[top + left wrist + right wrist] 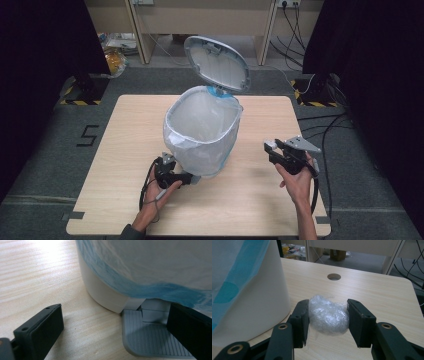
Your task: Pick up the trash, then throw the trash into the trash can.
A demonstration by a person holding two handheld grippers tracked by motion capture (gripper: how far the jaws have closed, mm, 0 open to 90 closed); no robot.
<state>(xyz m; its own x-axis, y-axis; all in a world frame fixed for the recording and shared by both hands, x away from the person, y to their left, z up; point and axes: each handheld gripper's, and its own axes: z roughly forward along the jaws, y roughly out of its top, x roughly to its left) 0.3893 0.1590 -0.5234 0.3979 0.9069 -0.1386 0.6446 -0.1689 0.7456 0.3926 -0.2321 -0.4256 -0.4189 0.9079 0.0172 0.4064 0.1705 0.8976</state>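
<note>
Now plastic wad (328, 317) gripped between right gripper (328, 323) jaws.

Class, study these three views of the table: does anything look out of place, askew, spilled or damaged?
Nothing is spilled or broken. The bin stands upright, lid raised, liner folded over its rim. The one stray thing is a crumpled plastic wad between the jaws of the right claw, outside the bin. The left claw is at the pedal.

White lined pedal bin (202, 132) stands lid-open; crumpled plastic wad (328, 314) between right fingers (302, 317).
</note>
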